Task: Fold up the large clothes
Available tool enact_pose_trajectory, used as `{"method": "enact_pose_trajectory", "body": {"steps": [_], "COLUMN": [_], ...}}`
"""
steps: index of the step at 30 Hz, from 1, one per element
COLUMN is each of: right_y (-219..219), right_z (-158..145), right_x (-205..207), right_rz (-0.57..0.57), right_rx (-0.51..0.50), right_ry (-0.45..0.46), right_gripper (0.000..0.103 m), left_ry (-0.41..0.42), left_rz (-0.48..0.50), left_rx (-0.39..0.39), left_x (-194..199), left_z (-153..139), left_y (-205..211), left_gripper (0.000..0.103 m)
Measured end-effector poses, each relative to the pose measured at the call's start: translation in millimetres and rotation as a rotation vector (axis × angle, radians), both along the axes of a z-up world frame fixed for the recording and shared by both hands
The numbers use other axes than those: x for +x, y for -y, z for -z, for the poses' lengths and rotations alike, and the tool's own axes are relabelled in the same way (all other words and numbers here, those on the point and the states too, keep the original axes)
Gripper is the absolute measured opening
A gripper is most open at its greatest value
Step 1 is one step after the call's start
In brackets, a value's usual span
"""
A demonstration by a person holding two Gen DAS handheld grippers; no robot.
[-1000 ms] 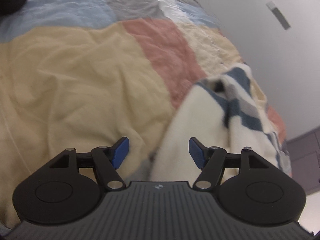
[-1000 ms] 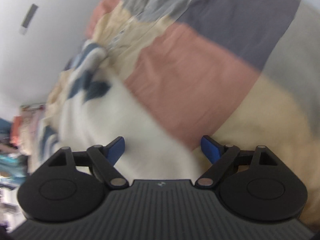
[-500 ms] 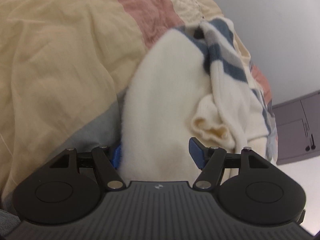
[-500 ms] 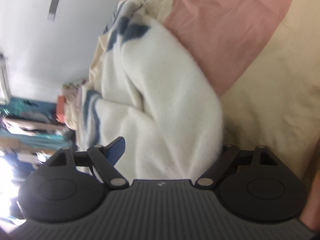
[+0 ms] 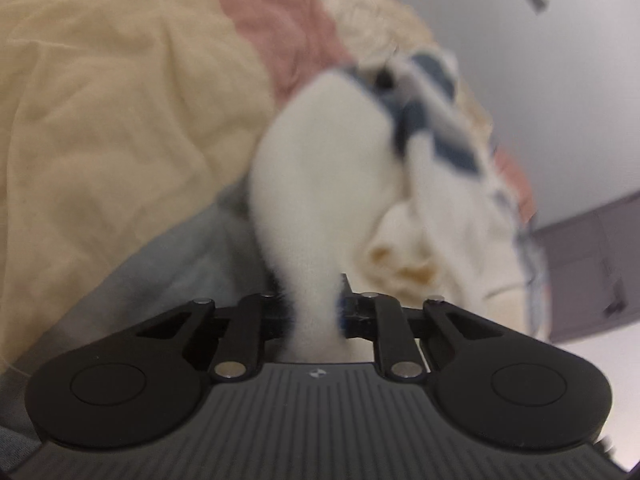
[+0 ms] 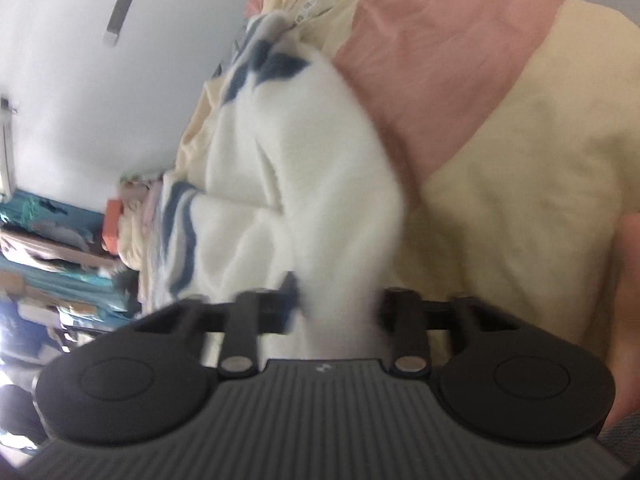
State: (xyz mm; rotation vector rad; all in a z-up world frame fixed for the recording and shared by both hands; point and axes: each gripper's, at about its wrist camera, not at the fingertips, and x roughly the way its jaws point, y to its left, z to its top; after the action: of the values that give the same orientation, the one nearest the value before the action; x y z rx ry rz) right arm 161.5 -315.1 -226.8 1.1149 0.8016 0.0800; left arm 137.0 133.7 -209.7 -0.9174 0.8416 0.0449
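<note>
A cream-white fluffy sweater with blue and grey stripes (image 5: 324, 184) lies crumpled on a patchwork bed cover (image 5: 100, 120). My left gripper (image 5: 316, 312) is shut on a bunched edge of the sweater, which rises from between its jaws. In the right wrist view the same sweater (image 6: 304, 176) runs into my right gripper (image 6: 334, 312), which is shut on another white edge of it. The blue fingertips are mostly hidden by the fabric. Both views are blurred.
The bed cover has yellow, pink and grey-blue patches (image 6: 500, 128). A white wall (image 5: 560, 100) is behind the bed. A grey cabinet (image 5: 592, 264) stands at the right. Cluttered shelves (image 6: 48, 248) show at the left of the right wrist view.
Both grippers moved down onto the sweater and closed on its white edge. One second ago both were open above the bed.
</note>
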Motion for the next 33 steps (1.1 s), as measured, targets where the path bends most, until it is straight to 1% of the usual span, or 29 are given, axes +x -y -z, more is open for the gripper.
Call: {"method": "enact_pose_trajectory", "body": {"steps": [2,4,6,8,11,13,15,17,21,23,27,29,31,33], "right_y": [5.5,11.6,17.4,24.8,36.9,43.9,51.4,58.3,74.1,78.6,82.7,85.0,87.7,91.5], "right_z": [-5.0,-14.7,-28.1,-47.4,-81.5,-103.8,-124.4,-142.1,-167.0,-177.0,-180.7,-170.5,-154.4,-137.3], "right_x": [-1.2,-0.7,1.5,2.0,-6.2,-12.4,-22.4,-32.1,-57.4,-73.4,-106.2,-124.6,-144.1,-156.1], "right_rz": [0.017,0.011,-0.01,-0.029,-0.05,-0.063,-0.077,-0.095,-0.116,-0.127,-0.163,-0.169,-0.167,-0.145], "right_rx": [0.044,0.069,0.093,0.117,0.16,0.184,0.197,0.202,0.224,0.229,0.237,0.283,0.308,0.331], "right_ry": [0.022,0.05,0.097,0.163,0.267,0.327,0.384,0.449,0.532,0.557,0.58,0.57,0.567,0.529], "right_gripper": [0.022,0.021,0.019,0.017,0.015,0.015,0.015,0.015,0.015,0.015,0.015,0.015,0.015,0.015], "left_ry": [0.054,0.121,0.166,0.202,0.293,0.356,0.415,0.468,0.535,0.563,0.584,0.599,0.615,0.607], "left_rz": [-0.034,-0.04,-0.041,-0.058,-0.062,-0.059,-0.043,-0.018,0.016,0.028,0.025,0.022,0.031,0.043], "left_rx": [-0.054,-0.097,-0.13,-0.151,-0.248,-0.289,-0.305,-0.305,-0.291,-0.28,-0.295,-0.287,-0.276,-0.257], "left_x": [-5.6,-9.9,-14.4,-19.4,-24.6,-32.7,-45.2,-61.9,-104.6,-124.4,-167.3,-190.3,-210.7,-222.8], "left_z": [-11.4,-27.7,-46.5,-66.7,-95.4,-119.0,-144.2,-169.8,-206.6,-214.5,-207.8,-198.4,-186.2,-178.4], "left_y": [-7.1,-12.4,-16.0,-17.4,-20.2,-23.3,-23.1,-22.3,-20.0,-19.5,-21.7,-21.0,-21.3,-20.1], "left_gripper": [0.015,0.014,0.014,0.013,0.013,0.013,0.013,0.013,0.013,0.013,0.013,0.013,0.013,0.013]}}
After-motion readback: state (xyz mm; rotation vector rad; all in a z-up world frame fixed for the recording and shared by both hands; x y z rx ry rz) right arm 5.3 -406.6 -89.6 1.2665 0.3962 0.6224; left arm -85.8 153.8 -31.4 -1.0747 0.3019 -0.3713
